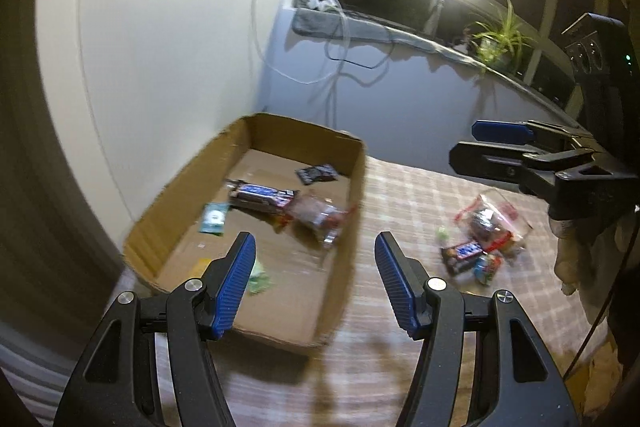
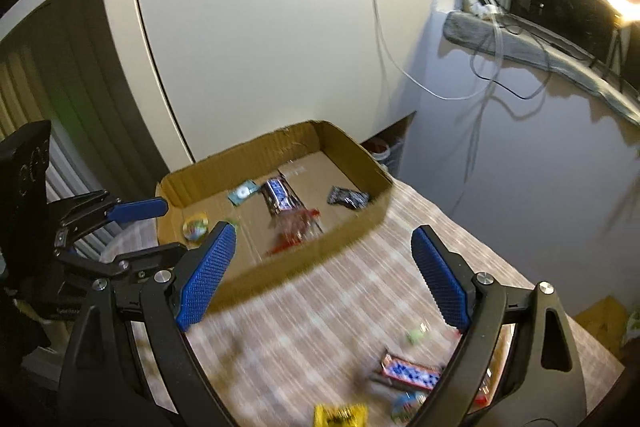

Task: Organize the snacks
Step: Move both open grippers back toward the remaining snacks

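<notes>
Both claws empty, jaws wide apart: left gripper point(image 1: 316, 281) over box point(image 1: 344, 227) near rim, right gripper point(image 2: 324, 273) above cloth point(image 2: 320, 307). Several snacks in box, bar point(image 1: 260, 195) at 12 o'clock; loose pile point(image 1: 480, 247) at 3 o'clock. Risk: motion blur, so a fast grab could miss or scatter the pile's slippery wrappers.

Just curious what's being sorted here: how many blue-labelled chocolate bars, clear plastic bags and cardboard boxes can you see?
Blue-labelled chocolate bars: 2, one boxed, one on the cloth.
Clear plastic bags: 2, one boxed, one on the cloth.
Cardboard boxes: 1.
Total: 5.
</notes>
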Action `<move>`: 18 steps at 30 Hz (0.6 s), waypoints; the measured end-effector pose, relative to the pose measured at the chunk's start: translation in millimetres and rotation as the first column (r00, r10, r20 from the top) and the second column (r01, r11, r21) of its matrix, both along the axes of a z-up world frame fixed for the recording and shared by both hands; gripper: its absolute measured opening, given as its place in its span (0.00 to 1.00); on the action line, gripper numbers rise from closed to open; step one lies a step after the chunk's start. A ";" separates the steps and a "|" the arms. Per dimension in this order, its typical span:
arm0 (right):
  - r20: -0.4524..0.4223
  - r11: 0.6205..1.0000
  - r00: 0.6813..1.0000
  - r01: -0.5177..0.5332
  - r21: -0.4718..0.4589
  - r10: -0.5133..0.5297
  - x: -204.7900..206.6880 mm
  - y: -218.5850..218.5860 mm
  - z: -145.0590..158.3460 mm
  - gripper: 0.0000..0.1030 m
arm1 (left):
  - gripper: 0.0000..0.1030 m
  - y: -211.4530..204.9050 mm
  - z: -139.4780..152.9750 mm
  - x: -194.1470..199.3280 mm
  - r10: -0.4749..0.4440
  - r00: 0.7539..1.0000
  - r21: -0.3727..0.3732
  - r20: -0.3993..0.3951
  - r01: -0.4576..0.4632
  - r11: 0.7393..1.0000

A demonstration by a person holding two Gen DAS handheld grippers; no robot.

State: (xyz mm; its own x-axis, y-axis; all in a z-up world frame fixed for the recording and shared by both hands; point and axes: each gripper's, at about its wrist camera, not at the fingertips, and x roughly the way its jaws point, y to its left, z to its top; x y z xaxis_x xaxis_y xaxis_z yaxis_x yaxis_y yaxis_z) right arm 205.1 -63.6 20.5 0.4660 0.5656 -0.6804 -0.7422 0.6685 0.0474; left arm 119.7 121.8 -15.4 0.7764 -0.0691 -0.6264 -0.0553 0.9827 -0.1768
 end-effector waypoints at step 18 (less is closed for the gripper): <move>-0.072 0.996 0.995 0.067 -0.065 -0.072 -90.6 -104.5 -74.8 0.89 | 0.35 -90.2 -37.8 8.7 -0.270 0.956 -0.043 -0.118 0.267 0.963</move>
